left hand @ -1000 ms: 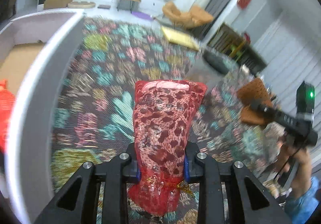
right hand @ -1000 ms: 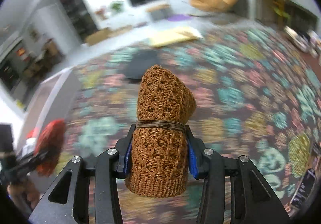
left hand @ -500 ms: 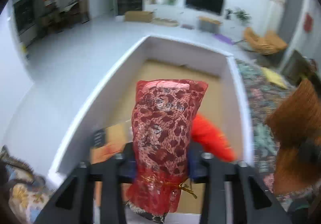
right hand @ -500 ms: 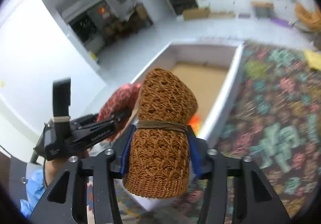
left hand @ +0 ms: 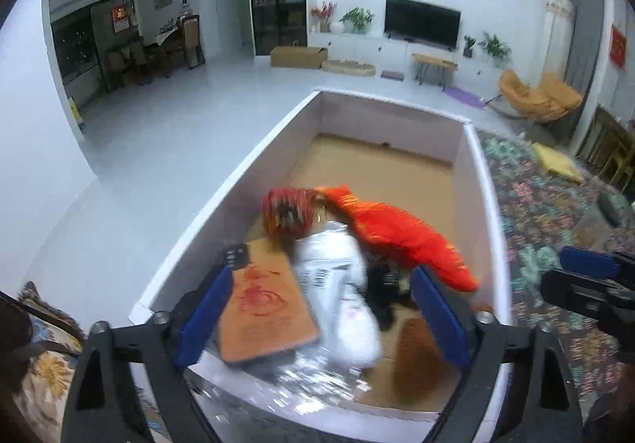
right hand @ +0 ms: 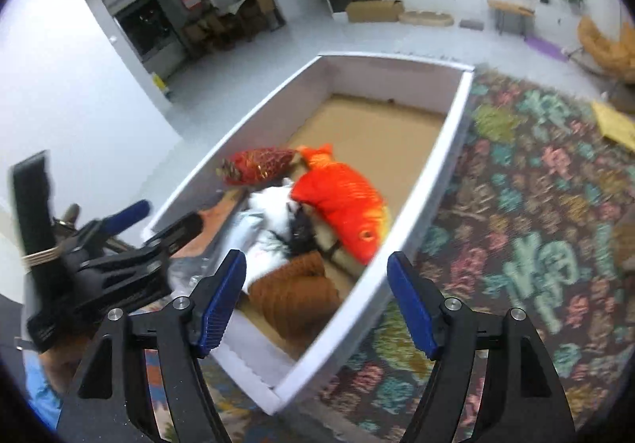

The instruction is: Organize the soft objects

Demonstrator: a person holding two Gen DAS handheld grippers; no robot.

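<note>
My left gripper (left hand: 321, 316) hangs over the near end of the white box (left hand: 254, 181), its jaws opening wide with nothing between the pads. The red leopard-print roll (left hand: 287, 212) lies loose in the box beside an orange fish plush (left hand: 397, 232). My right gripper (right hand: 317, 302) is above the box's near right corner, jaws also opening and empty. The brown knit roll (right hand: 293, 292) lies free on the box floor below it. Seen from the right wrist, the red roll (right hand: 258, 165) rests against the left wall and the left gripper (right hand: 162, 218) is at the left.
The box also holds a white plastic bag (left hand: 337, 284), a flat orange-brown package (left hand: 262, 312) and something black. A patterned rug (right hand: 535, 224) runs along the box's right side, grey floor along its left. The box's far half shows bare cardboard floor (right hand: 381, 129).
Both grippers swung from over the rug to over the box. Then both opened, and the red roll and the brown knit roll dropped into the box.
</note>
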